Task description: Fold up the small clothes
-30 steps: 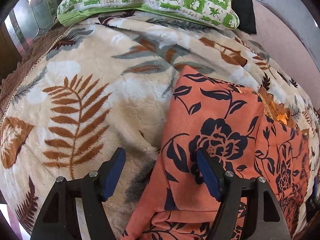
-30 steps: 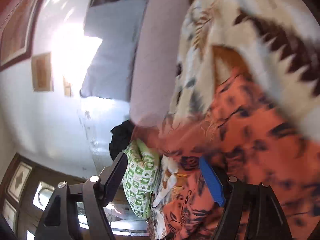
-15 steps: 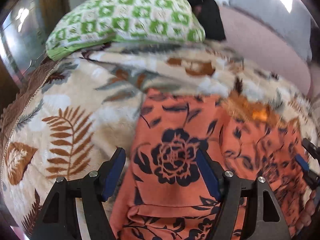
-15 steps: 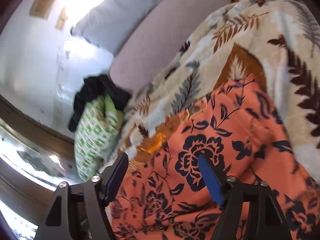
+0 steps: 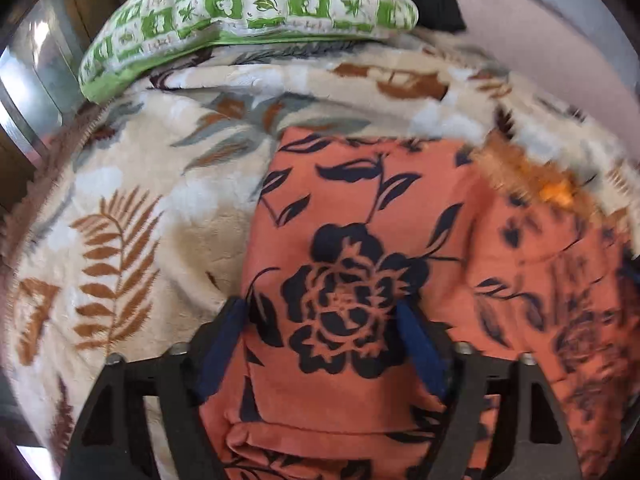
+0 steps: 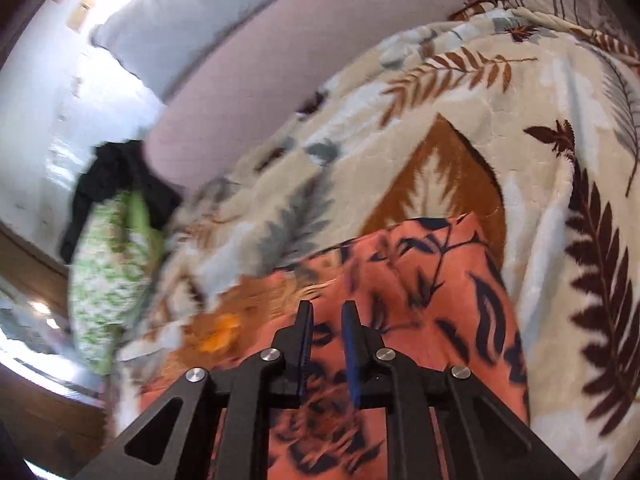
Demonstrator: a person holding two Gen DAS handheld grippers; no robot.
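Fingers: L gripper (image 5: pixel 320 316) spread wide, R gripper (image 6: pixel 327 312) nearly closed, nothing seen gripped.
Both are angled steeply down over orange floral garment (image 5: pixel 360 240), laid flat on leaf-print blanket (image 5: pixel 132 200); R jaws just narrowed, L's widened.

A matt, smooth woven orange garment (image 5: pixel 352 240) printed with dark navy flowers lay on a plush, fleecy cream blanket (image 5: pixel 160 184) with a soft, deep nap and fern motifs. Behind it sat a green-and-white checked cotton pillow (image 5: pixel 248 4) with a flat, dull finish. The left gripper (image 5: pixel 320 316) looked like matt black plastic with blue pads (image 5: pixel 420 352) and shiny metal screws (image 5: pixel 463 347).
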